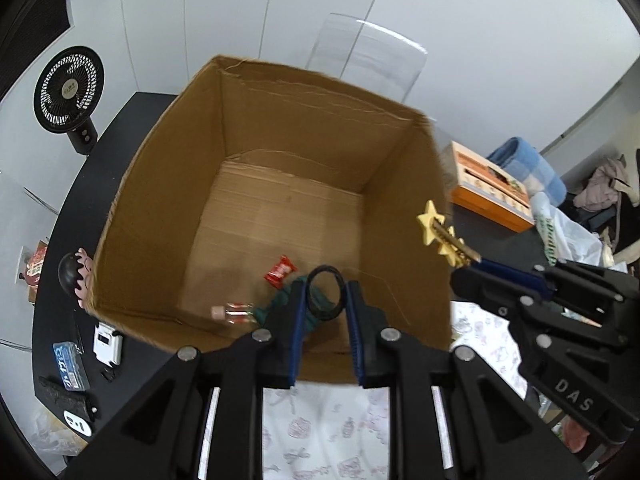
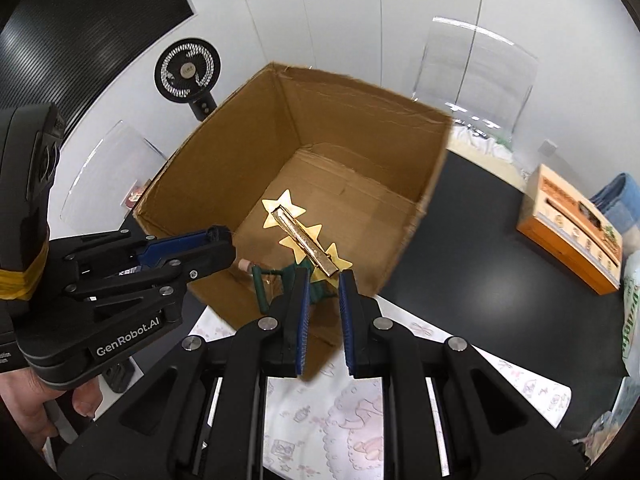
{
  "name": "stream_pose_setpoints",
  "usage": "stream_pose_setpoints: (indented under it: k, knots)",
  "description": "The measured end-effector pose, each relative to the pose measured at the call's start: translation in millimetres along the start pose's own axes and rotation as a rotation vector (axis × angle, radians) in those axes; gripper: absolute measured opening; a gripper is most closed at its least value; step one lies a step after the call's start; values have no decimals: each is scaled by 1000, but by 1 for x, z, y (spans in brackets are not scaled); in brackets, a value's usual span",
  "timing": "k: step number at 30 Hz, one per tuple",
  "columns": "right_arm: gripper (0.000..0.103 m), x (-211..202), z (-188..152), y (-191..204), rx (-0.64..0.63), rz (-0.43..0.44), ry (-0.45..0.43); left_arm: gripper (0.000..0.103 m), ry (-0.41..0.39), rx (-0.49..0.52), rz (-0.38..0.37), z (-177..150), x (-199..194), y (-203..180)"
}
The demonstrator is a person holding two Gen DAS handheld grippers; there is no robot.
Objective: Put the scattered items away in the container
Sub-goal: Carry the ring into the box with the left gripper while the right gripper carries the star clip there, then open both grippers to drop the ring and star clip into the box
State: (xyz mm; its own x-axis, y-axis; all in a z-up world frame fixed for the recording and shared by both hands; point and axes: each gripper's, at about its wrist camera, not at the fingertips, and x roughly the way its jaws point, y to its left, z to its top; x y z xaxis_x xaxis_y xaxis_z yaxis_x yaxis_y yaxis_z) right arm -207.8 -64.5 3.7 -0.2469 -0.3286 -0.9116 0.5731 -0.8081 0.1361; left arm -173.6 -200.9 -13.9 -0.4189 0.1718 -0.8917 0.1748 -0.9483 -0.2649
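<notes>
Your left gripper (image 1: 326,300) pinches a black ring (image 1: 325,294) over the cardboard box (image 1: 168,200). Your right gripper (image 2: 322,280) clamps a gold star clip (image 2: 304,240) above the near wall — a fan (image 1: 68,90) stands upper left (candy wrapper (image 1: 280,271) lies inside).

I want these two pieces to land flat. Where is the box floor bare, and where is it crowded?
The cardboard box floor is bare from its back wall to mid-floor. Its near edge is crowded: red wrapper, small bottle, green item. The left gripper holds a black ring; the right gripper holds a star clip.
</notes>
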Motion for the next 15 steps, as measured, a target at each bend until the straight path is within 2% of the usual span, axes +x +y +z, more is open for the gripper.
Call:
stream_pose_setpoints:
  k: [6, 15]
  knots:
    - [14, 41, 21, 8, -8, 10, 58, 20, 39, -10, 28, 14, 26, 26]
    - [15, 81, 26, 10, -11, 15, 129, 20, 100, -24, 40, 20, 58, 50]
